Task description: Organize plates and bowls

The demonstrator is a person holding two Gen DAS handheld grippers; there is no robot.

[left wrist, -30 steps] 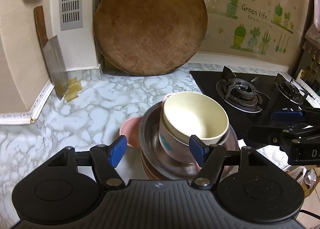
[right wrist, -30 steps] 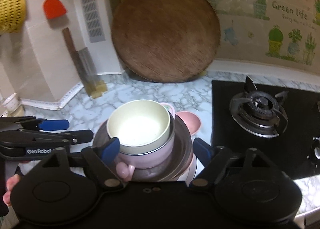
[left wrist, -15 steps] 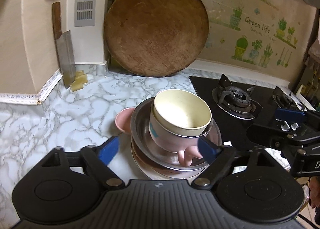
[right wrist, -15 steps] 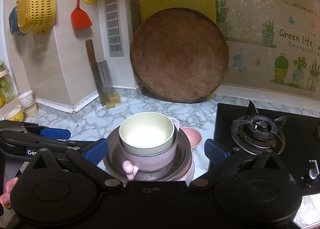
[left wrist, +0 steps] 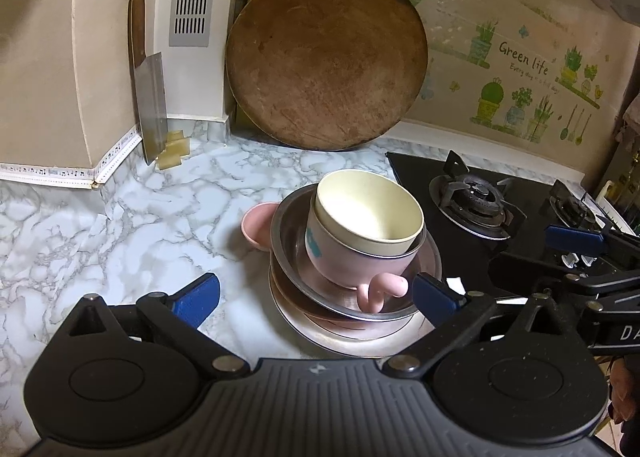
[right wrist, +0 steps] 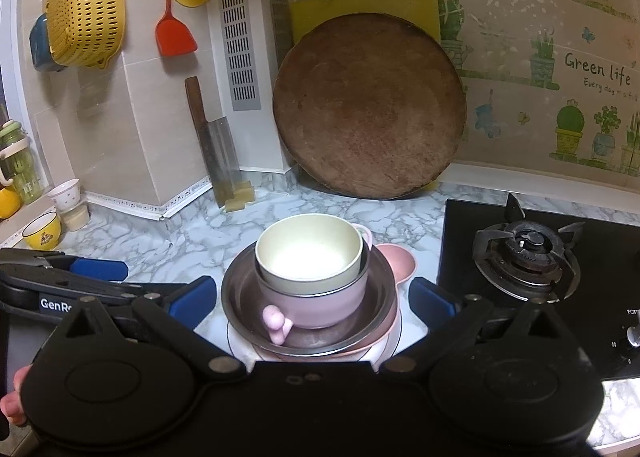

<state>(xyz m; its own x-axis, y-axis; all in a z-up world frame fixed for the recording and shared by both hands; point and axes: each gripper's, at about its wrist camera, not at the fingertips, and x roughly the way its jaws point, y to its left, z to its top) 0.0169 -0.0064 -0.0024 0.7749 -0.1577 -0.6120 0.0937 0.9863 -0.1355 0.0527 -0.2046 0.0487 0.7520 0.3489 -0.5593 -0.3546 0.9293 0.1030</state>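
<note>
Marble-patterned countertop (left wrist: 152, 217) ran from a tiled corner to a black gas hob (right wrist: 532, 261), with a large round wooden board (left wrist: 326, 57) leaning on the back wall and a cleaver (left wrist: 150, 97) propped upright against the corner. Near the hob's edge stood a stack of dishes: a cream bowl (left wrist: 368, 213) nested inside a pink bowl (left wrist: 348, 265) with a stubby handle, both tilted inside a steel bowl (right wrist: 240, 297), which rested on a pink plate and then a flat steel plate (left wrist: 352, 341) at the bottom. A small pink dish (left wrist: 256, 227) peeked out from behind the stack, touching it. The left gripper (left wrist: 316, 295) had just been spreading its jaws and stood released, its blue pads either side of the stack and clear of it. The right gripper (right wrist: 312, 297) had likewise just been opening and stood wide, holding nothing, the stack between its pads but untouched.
</note>
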